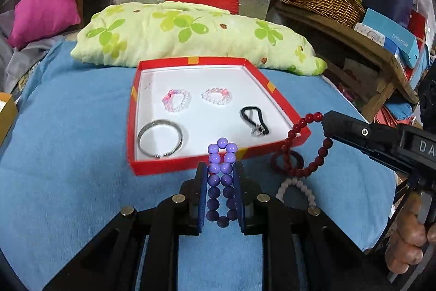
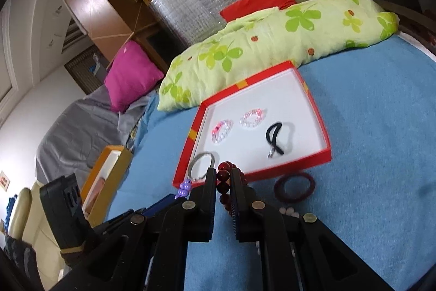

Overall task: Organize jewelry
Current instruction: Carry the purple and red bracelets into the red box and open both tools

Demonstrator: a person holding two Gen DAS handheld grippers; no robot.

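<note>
Blue bedcover (image 1: 68, 154) bearing red tray (image 1: 275, 94); clover-print pillow (image 1: 190, 32) behind tray. Left gripper (image 1: 220, 168) clamped on purple bead bracelet (image 1: 222, 152); right gripper (image 2: 223, 182) clamped on red bead bracelet (image 2: 224, 168), both before tray.

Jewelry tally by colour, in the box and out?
Clear-pink bead bracelets: 2
Silver bangle: 1
Black cord: 1
Purple beads: 1
Dark red beads: 1
Dark red bangle: 1
Pale pink beads: 1
Total: 8

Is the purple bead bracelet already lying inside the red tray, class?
No: the purple bead bracelet is pinched between the fingers of the left gripper, held short of the red tray.
</note>
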